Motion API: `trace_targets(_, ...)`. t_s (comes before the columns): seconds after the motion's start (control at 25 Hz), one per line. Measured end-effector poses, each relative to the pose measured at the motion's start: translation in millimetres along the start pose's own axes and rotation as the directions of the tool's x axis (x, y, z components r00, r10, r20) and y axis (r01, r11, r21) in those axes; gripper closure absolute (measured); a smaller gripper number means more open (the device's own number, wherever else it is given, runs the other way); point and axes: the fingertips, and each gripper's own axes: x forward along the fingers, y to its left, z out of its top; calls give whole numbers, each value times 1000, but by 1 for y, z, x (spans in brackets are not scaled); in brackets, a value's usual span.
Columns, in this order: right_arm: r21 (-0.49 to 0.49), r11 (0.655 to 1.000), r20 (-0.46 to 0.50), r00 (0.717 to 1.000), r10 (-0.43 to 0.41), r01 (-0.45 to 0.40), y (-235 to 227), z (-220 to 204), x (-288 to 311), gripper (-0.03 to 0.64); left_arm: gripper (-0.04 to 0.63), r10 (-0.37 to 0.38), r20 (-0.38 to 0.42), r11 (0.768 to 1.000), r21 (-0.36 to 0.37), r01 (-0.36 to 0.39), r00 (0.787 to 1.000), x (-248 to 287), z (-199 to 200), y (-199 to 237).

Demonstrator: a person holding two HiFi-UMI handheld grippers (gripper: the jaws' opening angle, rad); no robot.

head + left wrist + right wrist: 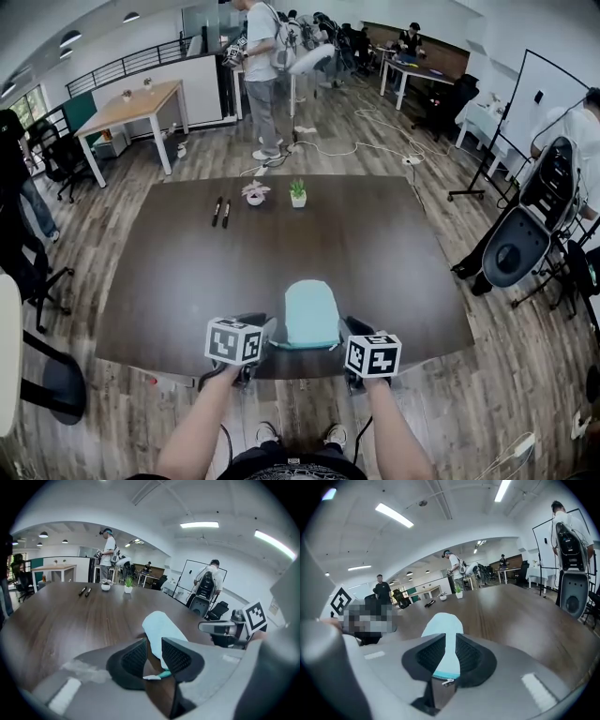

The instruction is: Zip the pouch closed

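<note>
Head view: pale blue pouch (311, 314) lies flat at the table's (187, 262) near edge. Left gripper (154, 645) and right gripper (450, 643) jaws narrowly apart, pouch corners between them, unclamped.

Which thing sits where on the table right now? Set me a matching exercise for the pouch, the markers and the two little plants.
Things:
1. pouch
2. markers
3. green plant
4. flowering plant

Places on the table:
A. far side, right end of the row
B. near edge
C. far side, left end of the row
D. far side, middle of the row

Pairs: 1-B, 2-C, 3-A, 4-D
</note>
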Motion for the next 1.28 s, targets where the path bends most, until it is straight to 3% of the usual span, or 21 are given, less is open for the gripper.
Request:
trace_targets(0.52,-97,994,163,984,74,-58,19,101,-35,554,486,53,195,997,52,-64,979,-43,92,-14)
trace_targets(0.96,-184,981,297,948,114,-61,34,169,-74,586,488,82,367,986,104,-129,927,-97,159,-34)
trace_targets(1.28,-214,976,356,927,121,-46,44,188,-94,615,509,121,420,978,104,-180,900,-121,168,-31)
